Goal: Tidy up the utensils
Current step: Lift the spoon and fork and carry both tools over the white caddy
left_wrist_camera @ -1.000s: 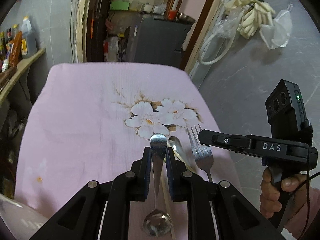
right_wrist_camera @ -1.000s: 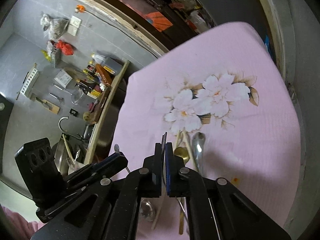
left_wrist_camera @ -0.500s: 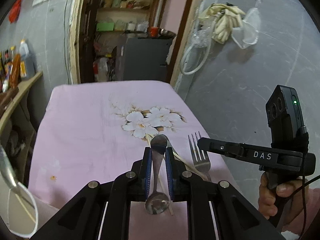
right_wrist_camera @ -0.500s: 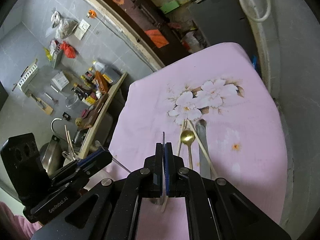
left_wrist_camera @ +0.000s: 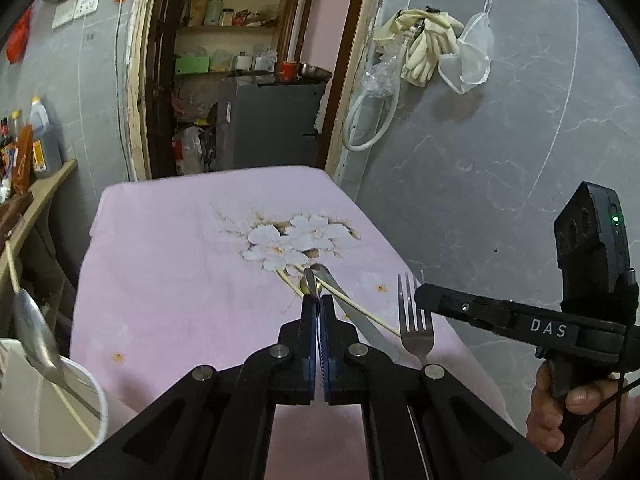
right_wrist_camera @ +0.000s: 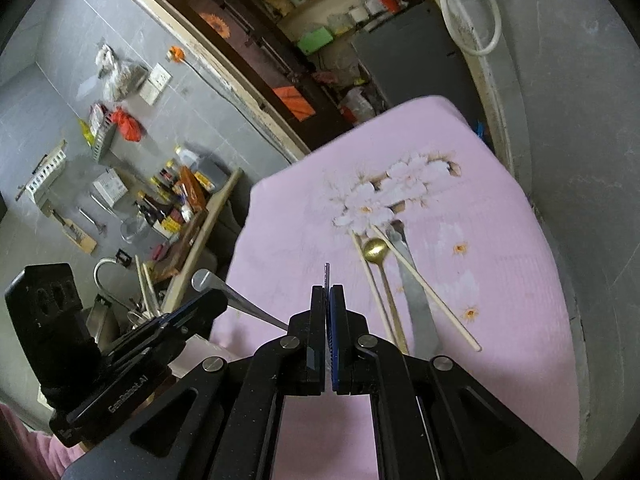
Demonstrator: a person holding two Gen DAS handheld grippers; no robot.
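My left gripper (left_wrist_camera: 319, 304) is shut on a steel spoon (left_wrist_camera: 310, 280), whose handle end sticks out past the fingertips; from the right wrist view the same spoon's handle (right_wrist_camera: 236, 300) juts from the left gripper. My right gripper (right_wrist_camera: 327, 292) is shut on a steel fork (left_wrist_camera: 412, 322), seen edge-on (right_wrist_camera: 327, 274) in its own view. Both are held above the pink flowered cloth (left_wrist_camera: 180, 264). On the cloth lie a gold spoon (right_wrist_camera: 376, 250), a table knife (right_wrist_camera: 416, 292) and chopsticks (right_wrist_camera: 428, 292). A white cup (left_wrist_camera: 52, 412) at lower left holds a spoon and a chopstick.
A grey wall (left_wrist_camera: 500, 140) runs close along the cloth's right edge. A shelf with bottles (left_wrist_camera: 36, 148) stands to the left. A doorway with a grey cabinet (left_wrist_camera: 268, 120) lies behind the table.
Both grippers have lifted and pulled back from the cloth with their utensils. The left gripper turned the spoon edge-on, and the white cup has come into view at lower left.
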